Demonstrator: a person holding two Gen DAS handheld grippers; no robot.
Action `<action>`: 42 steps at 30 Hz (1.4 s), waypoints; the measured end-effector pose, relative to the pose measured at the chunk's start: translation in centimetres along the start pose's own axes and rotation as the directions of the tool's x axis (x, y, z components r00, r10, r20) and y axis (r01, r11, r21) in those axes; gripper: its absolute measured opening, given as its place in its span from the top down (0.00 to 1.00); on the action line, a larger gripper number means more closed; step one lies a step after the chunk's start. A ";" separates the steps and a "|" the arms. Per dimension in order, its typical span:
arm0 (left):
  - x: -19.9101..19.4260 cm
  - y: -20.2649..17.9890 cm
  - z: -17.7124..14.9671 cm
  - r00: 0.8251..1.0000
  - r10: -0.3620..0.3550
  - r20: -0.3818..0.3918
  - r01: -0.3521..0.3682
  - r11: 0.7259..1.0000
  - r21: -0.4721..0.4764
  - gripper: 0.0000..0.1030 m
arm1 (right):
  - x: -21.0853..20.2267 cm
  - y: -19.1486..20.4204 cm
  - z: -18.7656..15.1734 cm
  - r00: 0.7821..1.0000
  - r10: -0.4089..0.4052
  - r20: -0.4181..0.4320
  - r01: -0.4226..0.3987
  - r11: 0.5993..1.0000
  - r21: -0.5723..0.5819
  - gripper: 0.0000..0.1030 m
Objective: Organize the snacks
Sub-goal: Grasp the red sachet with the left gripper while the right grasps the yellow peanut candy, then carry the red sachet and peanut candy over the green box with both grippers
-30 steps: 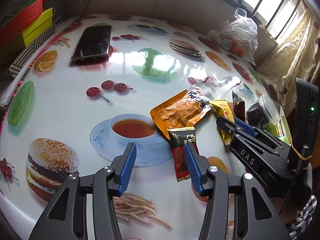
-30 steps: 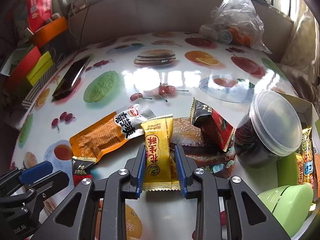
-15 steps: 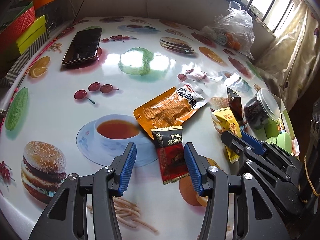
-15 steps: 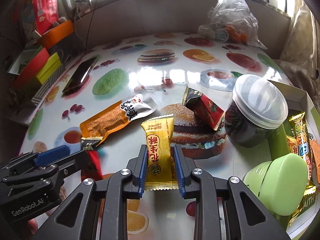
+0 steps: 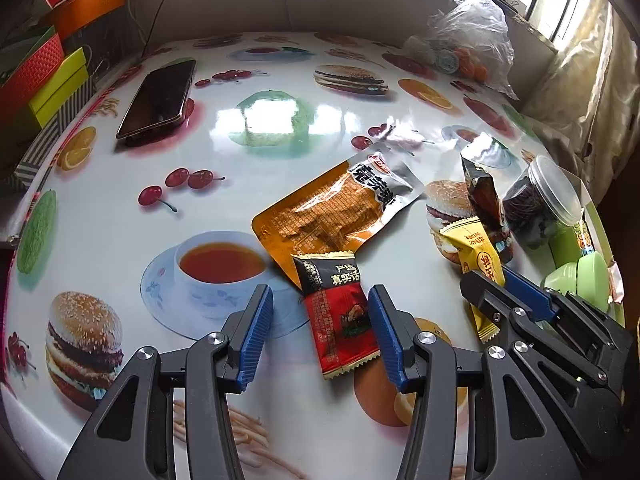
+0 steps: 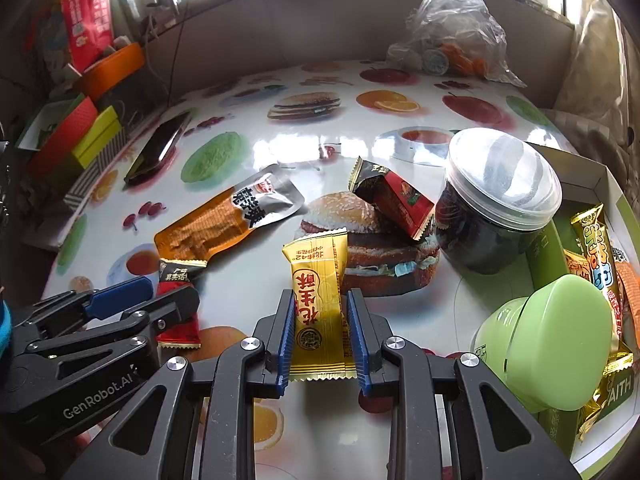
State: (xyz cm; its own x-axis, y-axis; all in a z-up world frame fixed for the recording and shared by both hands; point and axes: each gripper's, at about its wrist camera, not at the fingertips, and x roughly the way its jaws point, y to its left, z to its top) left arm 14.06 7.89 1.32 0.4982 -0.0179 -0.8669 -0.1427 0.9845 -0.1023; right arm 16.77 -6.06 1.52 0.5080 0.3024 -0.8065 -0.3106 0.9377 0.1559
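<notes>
My right gripper (image 6: 318, 304) is shut on a yellow snack packet (image 6: 318, 300) and holds it above the table; the packet also shows in the left wrist view (image 5: 478, 260). My left gripper (image 5: 320, 304) is open, its jaws either side of a red-and-black snack packet (image 5: 340, 312) lying on the table. A large orange packet (image 5: 336, 212) lies just beyond it. Another red-and-black packet (image 6: 394, 198) leans against a clear-lidded jar (image 6: 496, 200).
A box (image 6: 592, 184) at the right holds a green container (image 6: 556, 344) and several wrapped snacks. A phone (image 5: 158, 98) lies at the far left, coloured boxes (image 5: 44, 76) beyond it. A plastic bag (image 5: 468, 48) sits at the back right.
The right gripper has lifted the yellow packet and drawn it back toward the box. The left gripper has shifted so the red-and-black packet sits between its open jaws.
</notes>
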 end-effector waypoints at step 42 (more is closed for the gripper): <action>-4.1 0.4 -1.1 0.997 -0.035 0.071 0.037 0.999 -0.015 0.75 | -3.2 1.2 -0.5 0.999 0.008 0.045 -0.007 1.000 -0.026 0.76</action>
State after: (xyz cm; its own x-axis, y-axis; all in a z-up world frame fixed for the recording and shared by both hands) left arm 10.99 8.20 4.28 0.5626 -0.0403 -0.8258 -0.1370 0.9805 -0.1412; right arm 14.35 -6.01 4.03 0.5407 0.3176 -0.7790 -0.3349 0.9307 0.1470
